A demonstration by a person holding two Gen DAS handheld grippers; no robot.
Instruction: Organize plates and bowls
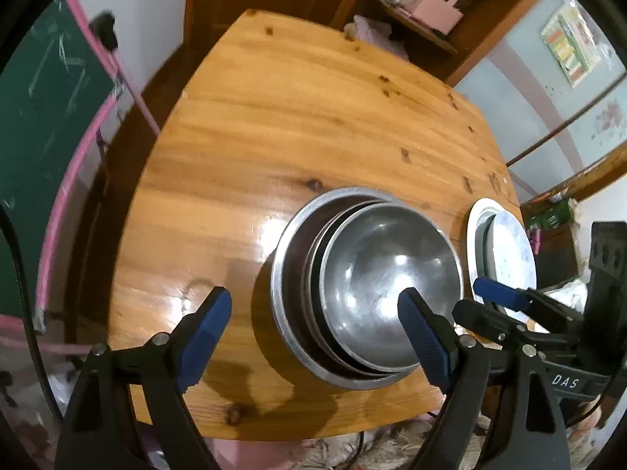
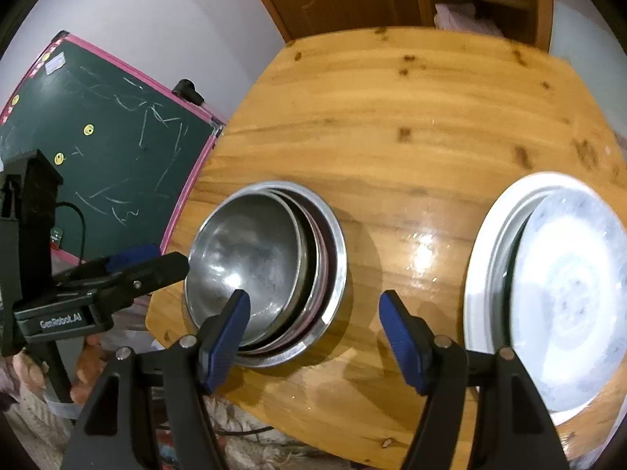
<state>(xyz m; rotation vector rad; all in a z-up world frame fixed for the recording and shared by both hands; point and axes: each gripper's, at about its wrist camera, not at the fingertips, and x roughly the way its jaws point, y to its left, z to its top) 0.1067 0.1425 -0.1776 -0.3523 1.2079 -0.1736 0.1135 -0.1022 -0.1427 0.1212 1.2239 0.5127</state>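
A nested stack of steel bowls [image 1: 368, 293] sits on the tabletop [image 1: 313, 117], and both grippers hang over it with jaws open and nothing between the pads. The left gripper [image 1: 313, 340] has its right-hand pad over the top bowl's inside and its left-hand pad over bare wood, so the stack's near-left rim lies between its jaws. The right gripper [image 2: 313, 340] mirrors this: its left-hand pad hangs over the top bowl's near rim, its other pad over wood. Outside the right gripper's right-hand jaw lies a stack of plates [image 2: 548, 293], pale and possibly ceramic, though blur makes that hard to tell.

The bowls look thin, stiff and light, but polished and slippery, and nested loosely, askew in the outermost one. A pinch across one rim wall, pad inside and pad outside, seems the best hold; gripping only the top bowl would leave the rest behind. If ceramic, the plates would be heavier and chip easily.
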